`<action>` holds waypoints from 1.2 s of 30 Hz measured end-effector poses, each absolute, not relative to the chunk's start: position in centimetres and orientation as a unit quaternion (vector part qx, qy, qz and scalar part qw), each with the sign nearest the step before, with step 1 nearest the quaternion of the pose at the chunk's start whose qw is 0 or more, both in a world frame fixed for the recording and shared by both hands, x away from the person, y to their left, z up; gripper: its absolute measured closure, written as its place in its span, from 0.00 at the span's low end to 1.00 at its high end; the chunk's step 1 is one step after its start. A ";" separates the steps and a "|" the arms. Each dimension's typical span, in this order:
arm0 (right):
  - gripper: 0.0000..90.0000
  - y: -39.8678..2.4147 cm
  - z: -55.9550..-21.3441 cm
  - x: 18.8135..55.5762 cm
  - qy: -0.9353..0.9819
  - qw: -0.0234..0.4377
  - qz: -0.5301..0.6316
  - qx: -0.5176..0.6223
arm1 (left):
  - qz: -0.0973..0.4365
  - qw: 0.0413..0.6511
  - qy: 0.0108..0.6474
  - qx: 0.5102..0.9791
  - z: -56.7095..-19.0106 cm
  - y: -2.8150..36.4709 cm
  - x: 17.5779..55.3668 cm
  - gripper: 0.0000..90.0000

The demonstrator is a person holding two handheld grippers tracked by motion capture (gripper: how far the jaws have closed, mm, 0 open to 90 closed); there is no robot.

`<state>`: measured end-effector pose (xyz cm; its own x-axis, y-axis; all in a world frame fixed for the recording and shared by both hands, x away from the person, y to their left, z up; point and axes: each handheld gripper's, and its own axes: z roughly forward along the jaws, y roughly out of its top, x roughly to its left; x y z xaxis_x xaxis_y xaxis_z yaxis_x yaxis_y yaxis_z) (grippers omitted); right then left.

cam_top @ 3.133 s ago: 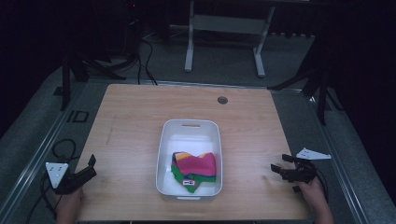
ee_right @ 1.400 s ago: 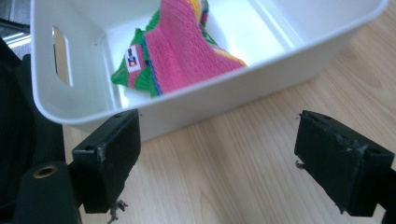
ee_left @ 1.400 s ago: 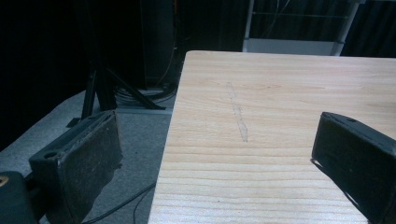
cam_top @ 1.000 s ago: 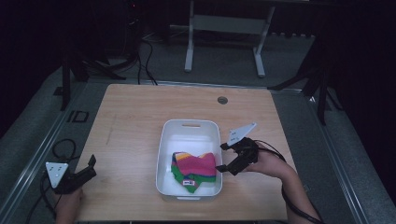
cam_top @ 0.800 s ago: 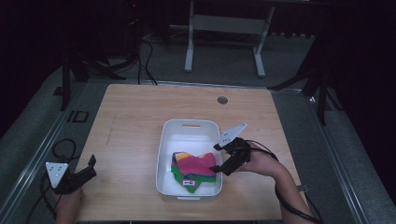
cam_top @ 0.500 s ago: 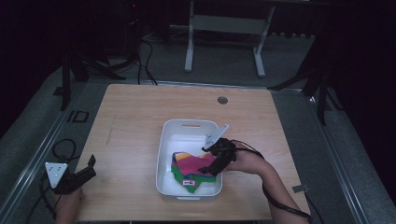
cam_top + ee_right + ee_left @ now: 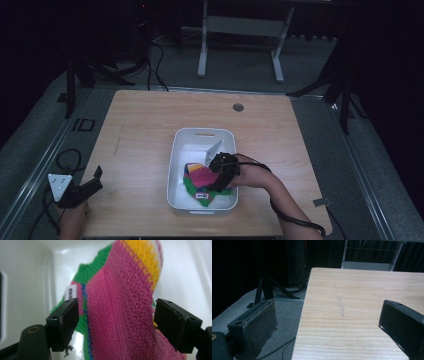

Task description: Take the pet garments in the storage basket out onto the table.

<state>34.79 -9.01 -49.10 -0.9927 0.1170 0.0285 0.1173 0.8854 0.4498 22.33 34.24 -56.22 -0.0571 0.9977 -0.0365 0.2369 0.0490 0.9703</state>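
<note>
A white plastic tub (image 7: 200,134) sits on the middle of the wooden table (image 7: 145,125). Inside it lies a knitted cloth (image 7: 200,179) in pink, green, yellow and blue, with a small white label. My right gripper (image 7: 219,175) reaches into the tub from the right, down over the cloth. In the right gripper view the cloth (image 7: 120,305) rises as a pink fold between the open jaws of my right gripper (image 7: 117,323), which straddle it. My left gripper (image 7: 91,184) rests at the table's front left corner, open and holding nothing. In the left gripper view my left gripper (image 7: 329,327) shows bare wood between its jaws.
A round grommet (image 7: 238,107) is set in the table near its far edge. Stand legs (image 7: 240,45) and cables lie on the grey floor beyond. The table's left edge (image 7: 303,312) runs just inside my left gripper's left jaw. A small grey tab (image 7: 320,202) lies off the right edge.
My right gripper has travelled from the table's front right edge leftward into the tub and lowered onto the cloth. The left gripper has stayed put.
</note>
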 end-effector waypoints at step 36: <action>0.88 -10.1 -43.6 34.3 -0.954 -0.061 -0.290 -0.050 | 0.439 0.431 0.581 0.533 -56.2 34.2 22.3 0.02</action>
<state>34.29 -10.06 -43.60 -0.9876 0.1303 -0.0877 0.0594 0.8268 0.5594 22.35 34.19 -56.23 -0.0612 0.9976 -0.0327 0.2398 0.0465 0.9697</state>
